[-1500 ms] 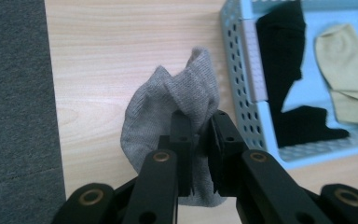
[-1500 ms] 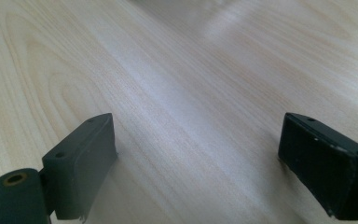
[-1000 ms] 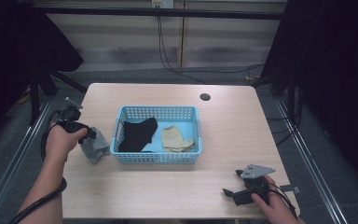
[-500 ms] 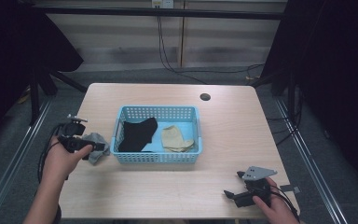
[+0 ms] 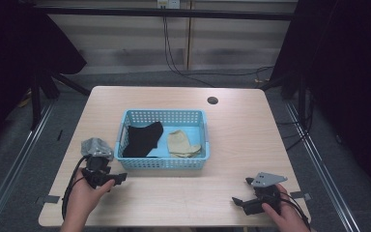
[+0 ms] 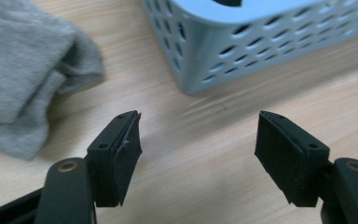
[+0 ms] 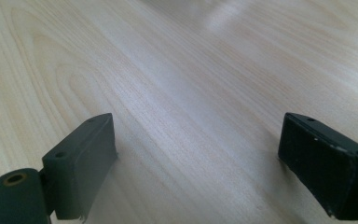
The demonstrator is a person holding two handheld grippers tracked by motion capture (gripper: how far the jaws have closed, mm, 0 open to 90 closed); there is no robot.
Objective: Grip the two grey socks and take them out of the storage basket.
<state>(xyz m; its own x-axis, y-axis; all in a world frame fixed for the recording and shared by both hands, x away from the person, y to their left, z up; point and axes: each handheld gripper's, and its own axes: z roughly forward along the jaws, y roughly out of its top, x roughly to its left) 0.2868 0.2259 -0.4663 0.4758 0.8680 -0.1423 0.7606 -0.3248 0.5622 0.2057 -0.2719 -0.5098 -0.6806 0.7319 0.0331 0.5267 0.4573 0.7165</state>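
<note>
A grey sock [image 5: 96, 146] lies crumpled on the wooden table [image 5: 251, 140], touching the left side of a blue mesh basket [image 5: 162, 162]. Inside the basket are a black cloth [image 5: 142, 137] and a beige cloth [image 5: 183, 144]. My left gripper [image 5: 112, 177] sits low in front of the sock, open and holding nothing. In the left gripper view the gripper [image 6: 198, 140] spans bare wood, with the sock [image 6: 23, 70] at upper left and the basket corner [image 6: 242, 46] at upper right. My right gripper [image 5: 241, 191] rests near the front right edge, open over bare wood [image 7: 198, 149].
A small dark round hole [image 5: 212, 100] marks the table's far right part. Dark stands and cables stand behind and beside the table. Bare wood stretches between the two grippers along the front edge.
My left gripper has drawn back from the table's left side toward the front edge. The grey sock stays beside the basket, now apart from the gripper. The right gripper has barely moved.
</note>
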